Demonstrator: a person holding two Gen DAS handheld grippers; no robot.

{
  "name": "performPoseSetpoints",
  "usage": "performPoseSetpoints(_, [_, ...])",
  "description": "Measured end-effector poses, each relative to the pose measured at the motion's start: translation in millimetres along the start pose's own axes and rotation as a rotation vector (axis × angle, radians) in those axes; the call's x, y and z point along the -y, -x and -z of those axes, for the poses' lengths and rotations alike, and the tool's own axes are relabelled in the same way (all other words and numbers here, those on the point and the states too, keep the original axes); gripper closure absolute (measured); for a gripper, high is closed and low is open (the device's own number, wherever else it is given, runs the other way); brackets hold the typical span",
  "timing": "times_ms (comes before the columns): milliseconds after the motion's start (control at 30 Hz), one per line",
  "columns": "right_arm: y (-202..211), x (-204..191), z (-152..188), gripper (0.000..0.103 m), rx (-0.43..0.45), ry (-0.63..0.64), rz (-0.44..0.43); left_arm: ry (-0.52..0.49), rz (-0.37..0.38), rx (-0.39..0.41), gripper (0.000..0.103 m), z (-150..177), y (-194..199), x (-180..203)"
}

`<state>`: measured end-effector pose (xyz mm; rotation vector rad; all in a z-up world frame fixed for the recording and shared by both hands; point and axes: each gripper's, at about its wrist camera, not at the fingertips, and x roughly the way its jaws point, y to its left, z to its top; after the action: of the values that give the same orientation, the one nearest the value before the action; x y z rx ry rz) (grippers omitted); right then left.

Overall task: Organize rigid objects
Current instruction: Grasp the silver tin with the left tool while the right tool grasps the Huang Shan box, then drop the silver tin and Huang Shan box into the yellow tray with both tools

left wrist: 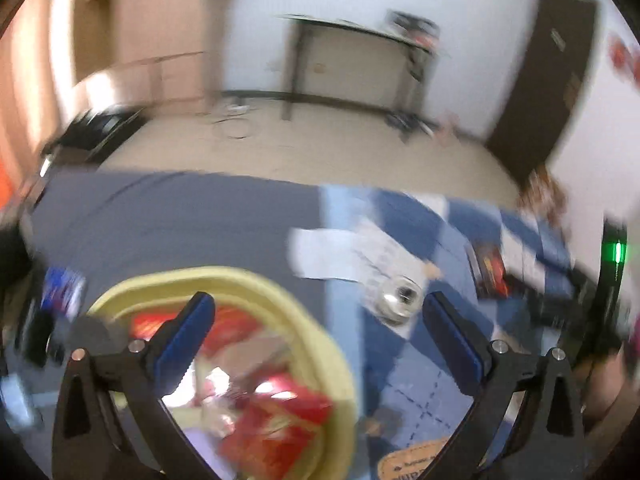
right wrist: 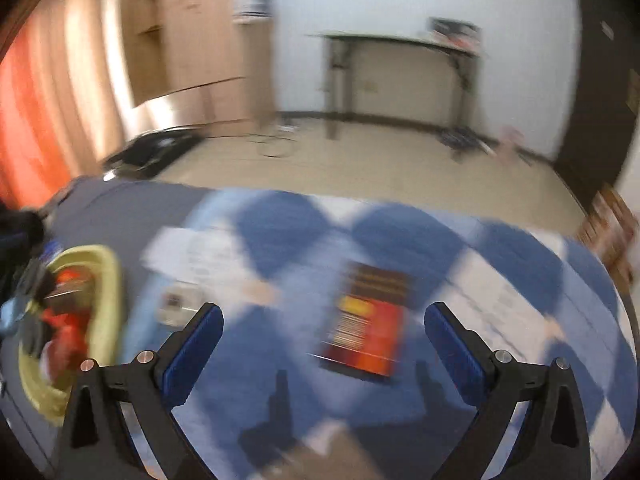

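Note:
Both views are motion-blurred. My left gripper [left wrist: 318, 312] is open and holds nothing; it hangs over the right rim of a yellow basket [left wrist: 304, 320] that holds red packets [left wrist: 280, 432]. A small clear glass object [left wrist: 400, 296] lies on the blue-and-white checked cloth [left wrist: 420, 364] just beyond its right finger. My right gripper [right wrist: 324, 320] is also open and holds nothing. A red-and-dark flat box [right wrist: 368, 320] lies on the cloth [right wrist: 280, 224] between and just beyond its fingers. The yellow basket [right wrist: 108, 300] sits at the far left of that view.
White paper sheets [left wrist: 332, 252] lie on the cloth behind the glass object. A brown oval tag [left wrist: 412, 460] lies near the front edge. Grey table surface [left wrist: 160, 216] extends left. Beyond are the floor, a dark desk [right wrist: 400, 44], a wooden cabinet and a dark door.

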<state>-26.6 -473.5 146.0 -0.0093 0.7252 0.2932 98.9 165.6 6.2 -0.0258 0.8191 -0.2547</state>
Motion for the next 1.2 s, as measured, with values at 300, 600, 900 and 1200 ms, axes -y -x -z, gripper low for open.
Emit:
performPoseSetpoints(300, [-38.1, 31.9, 18.2, 0.000, -0.067, -0.119, -0.011, -0.227, 0.013, -0.115, 0.000, -5.9, -88.5, 73.2])
performPoseSetpoints(600, [-91.4, 21.5, 12.8, 0.042, -0.083, 0.012, 0.022, -0.364, 0.004, -0.199, 0.051, 11.1, -127.5, 93.9])
performPoseSetpoints(900, [-36.6, 15.2, 7.4, 0.045, 0.025, 0.045, -0.084, -0.156, 0.056, -0.047, 0.052, 1.4, -49.2, 79.0])
performPoseSetpoints(1200, [18.1, -118.0, -24.8, 0.045, 0.058, 0.311, -0.404, 0.053, -0.091, 0.046, 0.052, 18.3, 60.2, -30.6])
